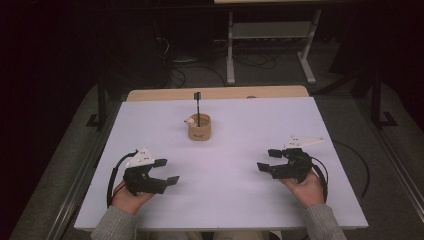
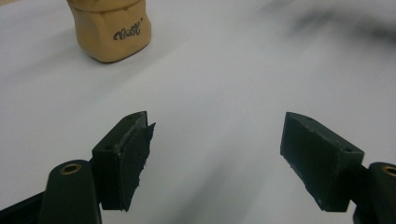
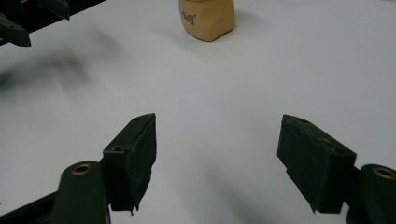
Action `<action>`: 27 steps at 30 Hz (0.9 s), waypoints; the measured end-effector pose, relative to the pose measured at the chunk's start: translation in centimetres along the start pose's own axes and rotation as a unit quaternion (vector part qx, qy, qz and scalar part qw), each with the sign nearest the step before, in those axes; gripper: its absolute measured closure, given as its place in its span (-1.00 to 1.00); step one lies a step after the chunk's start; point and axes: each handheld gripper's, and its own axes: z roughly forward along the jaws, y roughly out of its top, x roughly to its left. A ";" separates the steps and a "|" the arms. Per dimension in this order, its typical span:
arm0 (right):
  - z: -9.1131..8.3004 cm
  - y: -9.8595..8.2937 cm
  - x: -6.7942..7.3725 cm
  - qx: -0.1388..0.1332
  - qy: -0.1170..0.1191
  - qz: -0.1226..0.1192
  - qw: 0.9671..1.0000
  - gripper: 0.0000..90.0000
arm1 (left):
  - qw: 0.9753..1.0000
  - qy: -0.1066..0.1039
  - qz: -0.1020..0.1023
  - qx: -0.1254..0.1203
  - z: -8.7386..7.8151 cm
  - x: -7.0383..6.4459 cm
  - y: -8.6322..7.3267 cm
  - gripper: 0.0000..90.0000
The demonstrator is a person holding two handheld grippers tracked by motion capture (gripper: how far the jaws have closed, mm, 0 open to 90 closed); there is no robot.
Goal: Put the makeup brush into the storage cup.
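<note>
1. High view: a small tan paper cup (image 1: 199, 128) with a thin black stick (image 1: 198, 107) in it sits at 12 o'clock on the white bench (image 1: 225, 200).
2. Left claw (image 1: 167, 171) and right claw (image 1: 266, 159) are wide open, holding nothing.
3. No step looks started; next, one claw likely must reach the cup.

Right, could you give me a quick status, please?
Left gripper open, right gripper open, both empty. Tan cup upright mid-table, untouched. Path clear.

Looked like a lab or recording room, dim and dark-walled, white-topped table (image 1: 225, 200) on grey carpet (image 1: 380, 165), cables (image 1: 200, 67) trailed across the floor, white metal desk frame (image 1: 270, 45) stood behind, black stand legs (image 1: 100, 107) flanked the table.
</note>
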 end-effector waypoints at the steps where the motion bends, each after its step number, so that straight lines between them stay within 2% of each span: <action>1: 0.0 -0.1 0.0 -0.001 0.000 -0.001 1.000 -0.41 | 1.000 0.000 0.001 0.001 0.0 0.0 0.0 -0.48; 6: -0.2 -0.7 0.1 0.001 -0.003 -0.006 1.000 -0.42 | 1.000 0.001 -0.003 -0.003 0.0 0.1 -0.2 -0.48; 19: -0.9 -2.0 0.4 -0.006 0.005 0.011 1.000 -0.42 | 1.000 0.006 -0.007 -0.004 -0.2 0.4 -0.4 -0.48; 27: -1.4 -2.5 0.6 -0.012 0.007 0.010 1.000 -0.41 | 1.000 0.006 -0.007 -0.005 -0.3 0.5 -0.5 -0.48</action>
